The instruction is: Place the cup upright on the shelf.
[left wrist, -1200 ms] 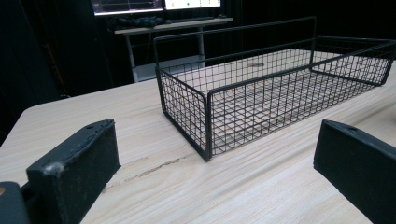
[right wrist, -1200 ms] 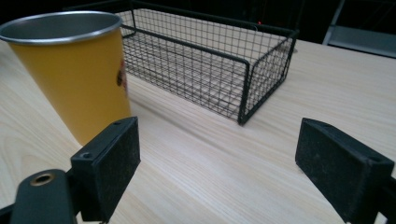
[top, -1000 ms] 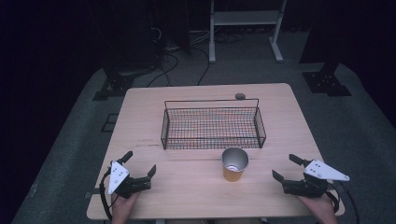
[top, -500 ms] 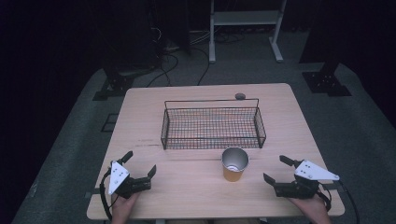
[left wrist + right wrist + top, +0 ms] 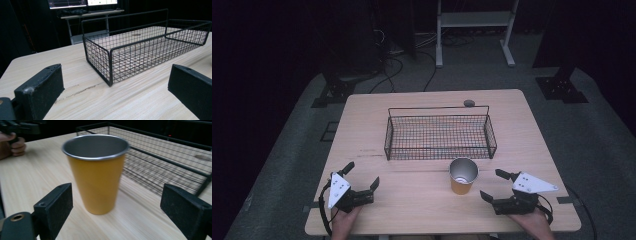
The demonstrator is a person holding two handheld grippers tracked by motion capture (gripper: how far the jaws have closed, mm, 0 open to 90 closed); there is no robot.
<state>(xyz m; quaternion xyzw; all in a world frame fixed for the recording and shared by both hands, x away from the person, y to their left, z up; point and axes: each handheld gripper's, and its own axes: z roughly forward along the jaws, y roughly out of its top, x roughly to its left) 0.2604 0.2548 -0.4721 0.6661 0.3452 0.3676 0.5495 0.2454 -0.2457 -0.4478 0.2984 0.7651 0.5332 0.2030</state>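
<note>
On desk (image 5: 362, 125), pale wood grain, flat, matte. Wire basket (image 5: 439, 136) mid-desk: black mesh, rigid, empty. Cup (image 5: 463, 175) upright just in front of basket, near right corner; orange wall, bare metal rim and inside, tapered. Likely light, stiff, slick; grip mid-wall across taper, below rim. Right gripper (image 5: 499, 185) near cup, jaws just been opening, nothing pressed between yet. Left gripper (image 5: 361, 176) wide, empty, well apart from cup.

Wooden table (image 5: 362, 130) bears wire basket (image 5: 439, 135) and cup (image 5: 463, 176).
</note>
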